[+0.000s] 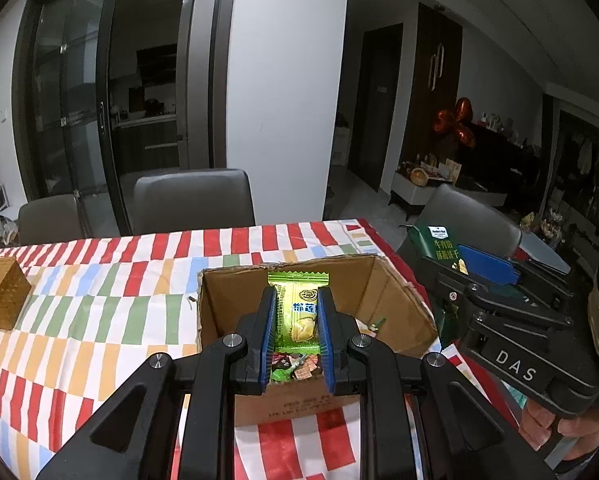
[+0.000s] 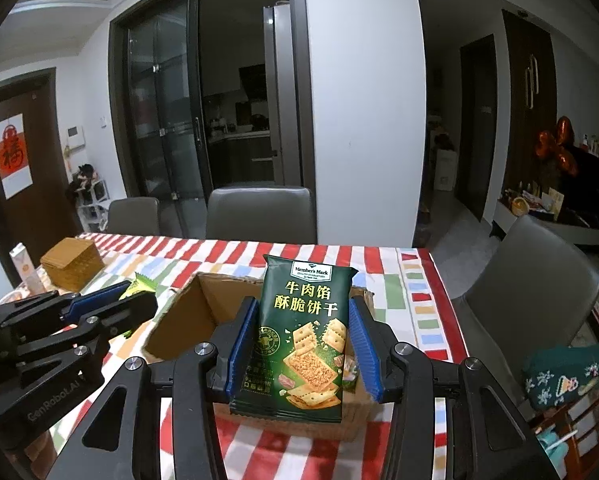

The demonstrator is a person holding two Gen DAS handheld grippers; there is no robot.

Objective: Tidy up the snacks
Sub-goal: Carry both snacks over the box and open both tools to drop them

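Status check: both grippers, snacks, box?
Left gripper shut on yellow-green snack packet. Right gripper shut on dark green cracker bag. Both held over open cardboard box, small sweets inside. Nothing blocking the box.

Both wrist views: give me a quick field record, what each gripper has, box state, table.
left gripper: shut on yellow-green snack packet, above the box
right gripper: shut on dark green cracker bag, upright
cardboard box: open, small wrapped snacks at the bottom
table: striped cloth, wooden block at far left
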